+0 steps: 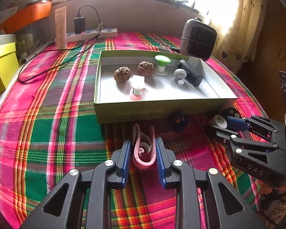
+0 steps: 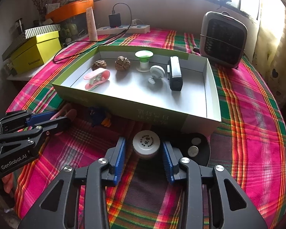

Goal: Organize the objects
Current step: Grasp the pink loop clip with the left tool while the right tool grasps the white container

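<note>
My left jaws (image 1: 143,152) grip the pink clip (image 1: 143,150), my right jaws (image 2: 144,150) sit narrow around the white jar (image 2: 146,144), both just before the green box (image 2: 143,112) already holding six things.

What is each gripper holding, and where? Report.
Left gripper pinches the pink clip across its two side arms. Right gripper straddles the white jar, pads not touching: nothing held.

tablecloth (image 1: 47,126): woven plaid cloth, matt
tray (image 1: 162,110): cardboard, smooth, green outside
pink clip (image 1: 143,152): glossy plastic
walnuts (image 1: 122,74): rough, wrinkled shell
jar lid (image 2: 146,141): smooth white plastic
</note>
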`<state>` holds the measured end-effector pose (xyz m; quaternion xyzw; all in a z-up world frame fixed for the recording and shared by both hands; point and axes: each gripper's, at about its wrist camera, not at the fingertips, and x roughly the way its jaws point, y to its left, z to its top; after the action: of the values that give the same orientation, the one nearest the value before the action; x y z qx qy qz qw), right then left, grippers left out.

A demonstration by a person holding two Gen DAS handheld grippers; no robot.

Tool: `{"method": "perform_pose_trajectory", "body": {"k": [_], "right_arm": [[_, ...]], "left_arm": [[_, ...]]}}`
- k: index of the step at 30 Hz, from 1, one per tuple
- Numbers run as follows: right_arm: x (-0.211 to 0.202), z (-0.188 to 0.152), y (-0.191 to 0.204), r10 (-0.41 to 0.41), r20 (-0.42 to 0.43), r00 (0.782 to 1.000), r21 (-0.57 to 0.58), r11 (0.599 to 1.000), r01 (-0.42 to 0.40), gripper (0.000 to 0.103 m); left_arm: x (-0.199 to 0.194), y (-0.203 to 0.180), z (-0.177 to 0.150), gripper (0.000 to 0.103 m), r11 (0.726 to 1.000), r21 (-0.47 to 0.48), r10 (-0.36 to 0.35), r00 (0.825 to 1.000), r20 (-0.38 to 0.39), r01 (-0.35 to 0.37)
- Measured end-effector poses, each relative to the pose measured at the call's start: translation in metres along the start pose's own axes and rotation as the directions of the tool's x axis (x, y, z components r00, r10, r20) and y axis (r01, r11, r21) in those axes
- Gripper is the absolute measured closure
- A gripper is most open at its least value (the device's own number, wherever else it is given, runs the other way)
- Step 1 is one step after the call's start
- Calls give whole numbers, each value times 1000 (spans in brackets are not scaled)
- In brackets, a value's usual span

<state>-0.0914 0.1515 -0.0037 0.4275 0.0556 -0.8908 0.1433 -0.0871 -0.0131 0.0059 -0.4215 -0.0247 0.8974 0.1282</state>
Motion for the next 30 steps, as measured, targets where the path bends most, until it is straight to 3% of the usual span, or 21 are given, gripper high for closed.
{"method": "perform_pose_trajectory", "body": {"k": [9,30], "right_arm": [[-1,0,0,-5,0,1000,-3,1000,5,74],[-1,0,1,2,2,1000,-5,1000,-2,74]], "left_arm": [[0,1,1,80,1000,0,1,1000,0,-1],[1,1,1,81,1000,0,-2,1000,-2,2]]}}
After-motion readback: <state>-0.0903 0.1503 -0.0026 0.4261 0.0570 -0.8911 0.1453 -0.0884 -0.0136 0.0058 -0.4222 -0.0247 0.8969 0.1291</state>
